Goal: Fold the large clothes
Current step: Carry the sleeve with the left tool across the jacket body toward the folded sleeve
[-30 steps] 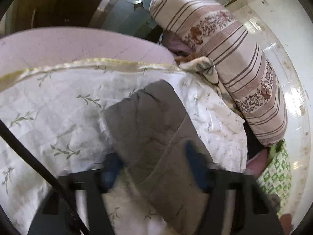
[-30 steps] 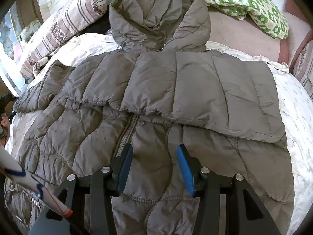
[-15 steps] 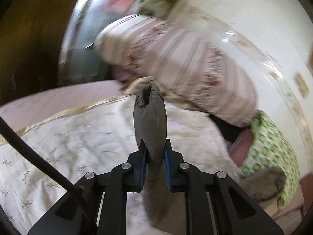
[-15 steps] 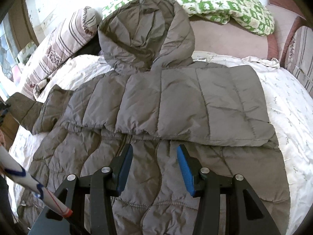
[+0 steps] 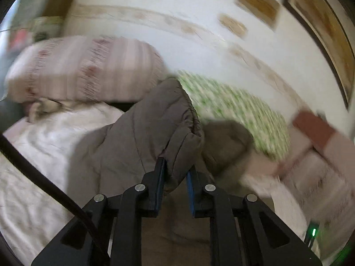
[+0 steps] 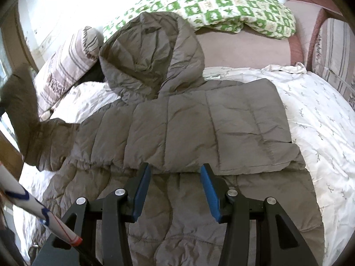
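Observation:
A grey-brown hooded puffer jacket lies on the white leaf-print bedcover, hood towards the pillows. One sleeve is folded across the chest. My left gripper is shut on the other sleeve's cuff and holds it lifted; that raised sleeve shows at the left edge of the right wrist view. My right gripper is open and empty, hovering over the jacket's middle just below the folded sleeve.
A striped pink pillow lies at the left, also in the left wrist view. A green-and-white patterned pillow lies behind the hood. A pink headboard cushion stands at the right. A white pole crosses bottom left.
My left gripper closed on the sleeve cuff, lifted it off the bed and swung it right towards the jacket body. My right gripper has drawn up towards the folded sleeve, still open.

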Tool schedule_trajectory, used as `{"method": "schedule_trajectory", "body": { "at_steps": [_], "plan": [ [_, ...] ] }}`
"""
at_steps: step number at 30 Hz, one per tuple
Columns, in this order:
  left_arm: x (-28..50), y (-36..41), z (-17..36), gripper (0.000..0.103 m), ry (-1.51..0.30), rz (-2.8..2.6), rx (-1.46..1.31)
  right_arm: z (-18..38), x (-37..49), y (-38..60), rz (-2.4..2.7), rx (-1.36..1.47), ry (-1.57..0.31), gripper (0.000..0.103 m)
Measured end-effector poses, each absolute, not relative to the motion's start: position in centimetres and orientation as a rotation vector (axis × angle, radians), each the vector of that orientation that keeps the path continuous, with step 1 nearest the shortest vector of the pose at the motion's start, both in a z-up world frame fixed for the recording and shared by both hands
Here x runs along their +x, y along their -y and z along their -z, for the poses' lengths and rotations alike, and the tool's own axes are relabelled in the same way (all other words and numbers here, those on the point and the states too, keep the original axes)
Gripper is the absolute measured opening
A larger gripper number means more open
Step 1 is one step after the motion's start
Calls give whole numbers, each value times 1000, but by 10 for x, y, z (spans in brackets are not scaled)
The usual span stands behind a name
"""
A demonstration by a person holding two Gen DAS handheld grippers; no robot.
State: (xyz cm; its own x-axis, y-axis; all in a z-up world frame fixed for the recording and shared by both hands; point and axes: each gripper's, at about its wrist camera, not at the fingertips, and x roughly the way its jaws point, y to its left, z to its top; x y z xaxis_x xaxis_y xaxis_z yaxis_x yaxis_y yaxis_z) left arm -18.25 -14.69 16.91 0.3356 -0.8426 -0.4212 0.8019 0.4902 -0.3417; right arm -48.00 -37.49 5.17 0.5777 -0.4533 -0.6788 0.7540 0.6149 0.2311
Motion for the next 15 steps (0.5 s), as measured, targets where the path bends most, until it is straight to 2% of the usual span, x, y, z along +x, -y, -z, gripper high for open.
{"method": "schedule_trajectory", "body": {
  "at_steps": [5,8,11,12,13,14,15],
  "plan": [
    [-238,216,-98,17,-714,1139,161,-55,-491,382,783,583,-579,51],
    [-248,249,-50,19,-822,1118,284,-56,-492,384,787,593,-572,51],
    [-257,267,-20,21,-857,1054,382,-56,-492,385,780,596,-572,51],
    [-260,269,-19,24,-844,1053,404,-56,-492,385,775,598,-572,51],
    [-265,272,-21,32,-831,1067,432,-56,-491,385,771,601,-573,51],
    [-266,272,-24,50,-838,1098,438,-55,-491,386,766,607,-572,51],
    [-269,271,-27,62,-844,1123,432,-55,-490,386,754,619,-567,51]
  ]
}}
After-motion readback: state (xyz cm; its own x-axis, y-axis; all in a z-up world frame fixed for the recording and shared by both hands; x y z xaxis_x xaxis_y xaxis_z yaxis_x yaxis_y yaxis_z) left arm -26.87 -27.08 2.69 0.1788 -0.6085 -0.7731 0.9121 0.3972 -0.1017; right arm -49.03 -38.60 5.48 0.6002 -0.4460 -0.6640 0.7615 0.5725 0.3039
